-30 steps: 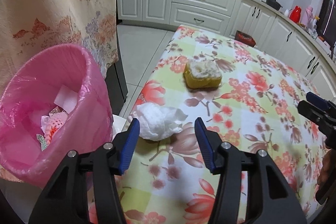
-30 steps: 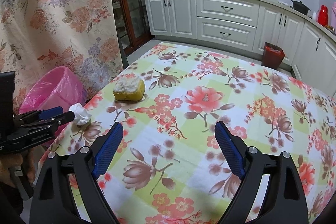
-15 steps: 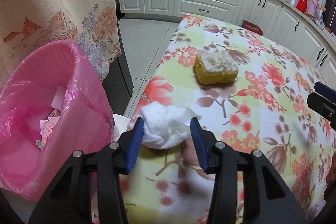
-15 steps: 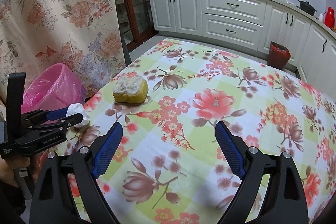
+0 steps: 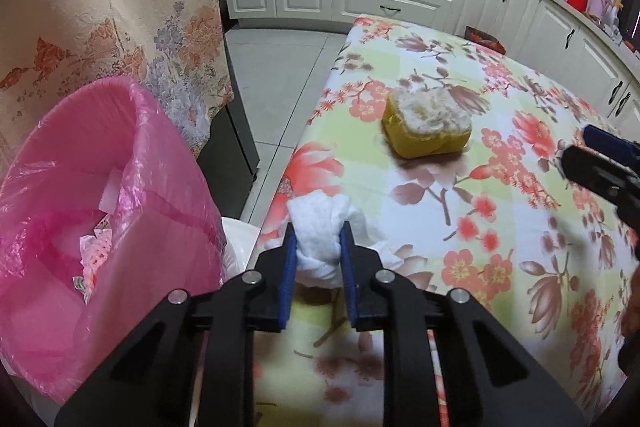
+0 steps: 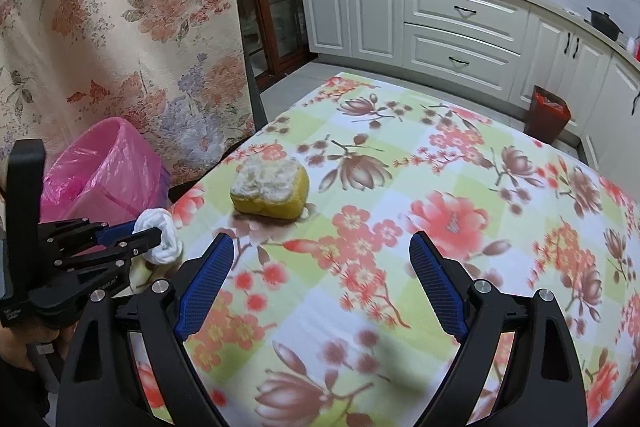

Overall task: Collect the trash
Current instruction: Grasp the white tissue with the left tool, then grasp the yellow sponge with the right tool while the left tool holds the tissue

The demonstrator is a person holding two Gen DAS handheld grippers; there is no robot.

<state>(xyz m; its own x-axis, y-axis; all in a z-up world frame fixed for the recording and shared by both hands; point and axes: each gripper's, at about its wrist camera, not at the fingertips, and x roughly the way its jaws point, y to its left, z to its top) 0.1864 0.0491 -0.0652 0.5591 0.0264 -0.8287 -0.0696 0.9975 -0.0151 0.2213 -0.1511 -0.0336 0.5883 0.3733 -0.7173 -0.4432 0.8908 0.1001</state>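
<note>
My left gripper (image 5: pixel 318 239) has its jaws clamped on the crumpled white tissue (image 5: pixel 324 227); they have just been closing, and the wad is now squeezed narrow between the blue pads (image 5: pixel 289 267). The tissue sits at the near corner of the worktop (image 5: pixel 500 247), right at the edge of its floral cloth, and I cannot tell whether it touches the cloth or has cleared it. From the right wrist view I see the same grip from the side: the tissue (image 6: pixel 162 237) bulges out past the tips of the left gripper (image 6: pixel 150 233).

Taking the tissue as my landmark: the pink-lined bin (image 5: pixel 96 187) stands just beside it, off the worktop edge and lower, with scraps of paper already lying inside. Farther along the worktop from the tissue, and apart from it, rests a yellow sponge (image 5: pixel 426 127) with a whitish, frayed top face.

My right gripper (image 6: pixel 322 279) hangs over the cloth with its jaws wide apart and nothing between them, on the far side of the sponge (image 6: pixel 272 193) from the bin (image 6: pixel 100 163). In the left wrist view its tip (image 5: pixel 600 163) enters from the edge, well apart from the tissue.
</note>
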